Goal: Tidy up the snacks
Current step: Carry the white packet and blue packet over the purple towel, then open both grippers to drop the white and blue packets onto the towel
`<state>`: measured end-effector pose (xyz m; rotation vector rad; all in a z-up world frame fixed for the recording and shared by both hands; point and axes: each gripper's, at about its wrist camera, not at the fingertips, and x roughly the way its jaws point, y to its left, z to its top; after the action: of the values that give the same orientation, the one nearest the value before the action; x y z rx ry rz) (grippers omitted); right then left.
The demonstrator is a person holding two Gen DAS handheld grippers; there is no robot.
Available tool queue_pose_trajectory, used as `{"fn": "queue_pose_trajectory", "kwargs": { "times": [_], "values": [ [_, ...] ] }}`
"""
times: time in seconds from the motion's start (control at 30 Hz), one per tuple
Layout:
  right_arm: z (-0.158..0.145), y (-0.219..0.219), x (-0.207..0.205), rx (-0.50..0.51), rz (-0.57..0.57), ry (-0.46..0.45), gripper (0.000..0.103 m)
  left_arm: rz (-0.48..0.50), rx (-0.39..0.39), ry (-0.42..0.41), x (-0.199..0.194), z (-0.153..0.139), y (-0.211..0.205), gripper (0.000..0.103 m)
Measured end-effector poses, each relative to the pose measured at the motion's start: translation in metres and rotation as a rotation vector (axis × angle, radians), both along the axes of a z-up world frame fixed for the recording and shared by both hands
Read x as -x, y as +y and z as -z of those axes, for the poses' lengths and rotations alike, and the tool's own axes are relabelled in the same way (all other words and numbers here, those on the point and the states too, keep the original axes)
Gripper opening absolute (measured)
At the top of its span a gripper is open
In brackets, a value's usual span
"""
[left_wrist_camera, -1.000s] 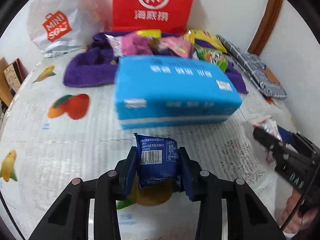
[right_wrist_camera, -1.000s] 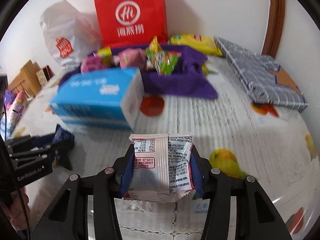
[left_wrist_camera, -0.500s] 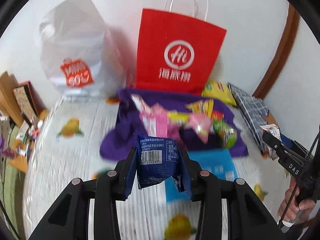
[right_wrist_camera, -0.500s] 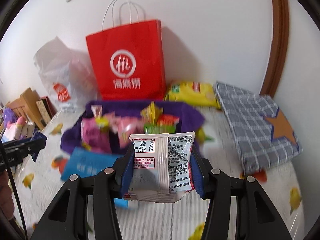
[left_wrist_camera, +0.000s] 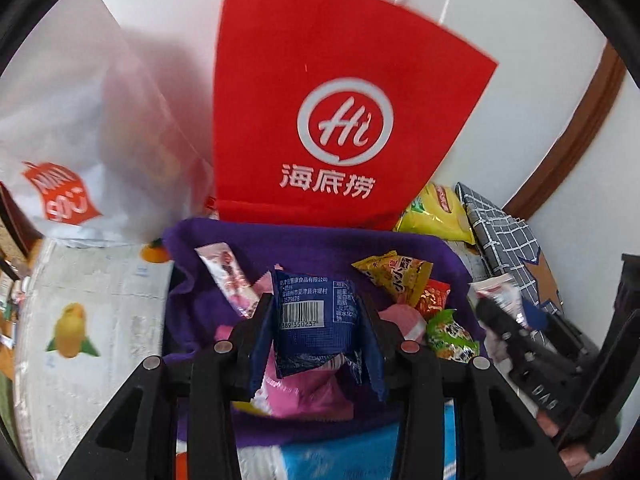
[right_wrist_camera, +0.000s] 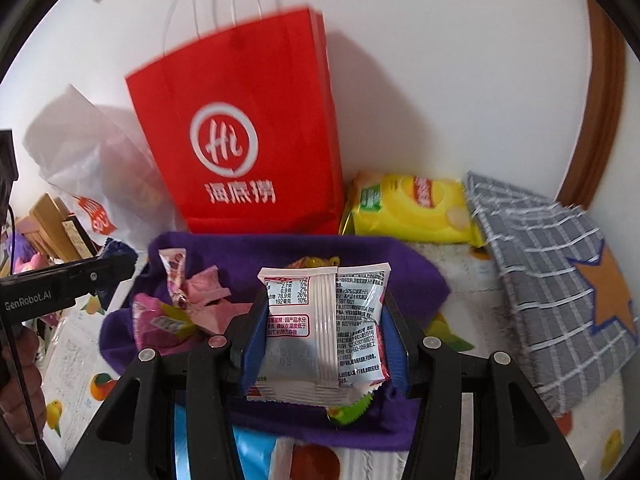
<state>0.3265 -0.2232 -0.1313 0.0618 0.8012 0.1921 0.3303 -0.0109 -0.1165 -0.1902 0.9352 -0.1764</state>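
Observation:
My left gripper (left_wrist_camera: pixel 316 320) is shut on a dark blue snack packet (left_wrist_camera: pixel 316 316) with a barcode, held above the purple towel (left_wrist_camera: pixel 304 248). My right gripper (right_wrist_camera: pixel 320 324) is shut on a white and pink snack packet (right_wrist_camera: pixel 324 320), also above the purple towel (right_wrist_camera: pixel 400 268). Several loose snack packets lie on the towel, among them a pink one (right_wrist_camera: pixel 204 296) and a yellow one (left_wrist_camera: pixel 396 280). A red paper bag (left_wrist_camera: pixel 344 120) stands upright just behind the towel; it also shows in the right wrist view (right_wrist_camera: pixel 248 140). The right gripper shows at the right of the left wrist view (left_wrist_camera: pixel 508 320).
A white plastic bag (left_wrist_camera: pixel 80 152) stands left of the red bag. A yellow chip bag (right_wrist_camera: pixel 408 208) and a grey checked cloth (right_wrist_camera: pixel 552 280) lie to the right. A blue tissue pack (left_wrist_camera: pixel 340 456) lies below the grippers. The wall is close behind.
Both grippers have lifted from near the table and moved forward over the blue tissue pack toward the purple towel and red bag. Each still holds its packet.

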Motion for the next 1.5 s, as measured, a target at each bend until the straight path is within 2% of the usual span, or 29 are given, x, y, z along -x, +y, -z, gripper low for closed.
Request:
{"fn": "queue_pose_trajectory", "kwargs": {
  "times": [0.1,0.27,0.5,0.67,0.83,1.1,1.4,1.43,1.5],
  "values": [
    [0.017,0.004,-0.007,0.001,-0.013,0.029,0.051,0.002,0.009,0.027,-0.011,0.014,-0.002,0.039],
    [0.037,0.011,-0.013,0.044,-0.038,0.069,0.052,0.009,-0.018,0.077,-0.022,0.032,-0.006,0.040],
    [0.043,0.014,-0.014,0.060,-0.042,0.079,0.054,0.015,-0.024,0.107,-0.027,0.040,-0.007,0.043],
    [0.036,0.018,-0.011,0.091,-0.039,0.061,0.065,0.009,-0.037,0.111,-0.026,0.037,-0.007,0.060],
    [0.012,0.017,0.001,0.069,-0.033,0.019,0.070,-0.001,-0.065,0.074,-0.012,0.017,-0.003,0.071],
    [-0.045,0.018,0.053,0.087,-0.003,-0.051,0.072,-0.007,-0.112,-0.002,0.041,-0.019,-0.002,0.075],
    [-0.082,0.009,0.146,0.086,0.055,-0.058,0.072,0.008,-0.143,-0.131,0.148,-0.057,-0.009,0.089],
    [-0.086,0.007,0.159,0.090,0.067,-0.067,0.074,0.008,-0.151,-0.144,0.158,-0.060,-0.010,0.091],
    [-0.091,0.004,0.185,0.104,0.090,-0.094,0.085,0.003,-0.165,-0.183,0.184,-0.067,-0.014,0.092]
  ]
}}
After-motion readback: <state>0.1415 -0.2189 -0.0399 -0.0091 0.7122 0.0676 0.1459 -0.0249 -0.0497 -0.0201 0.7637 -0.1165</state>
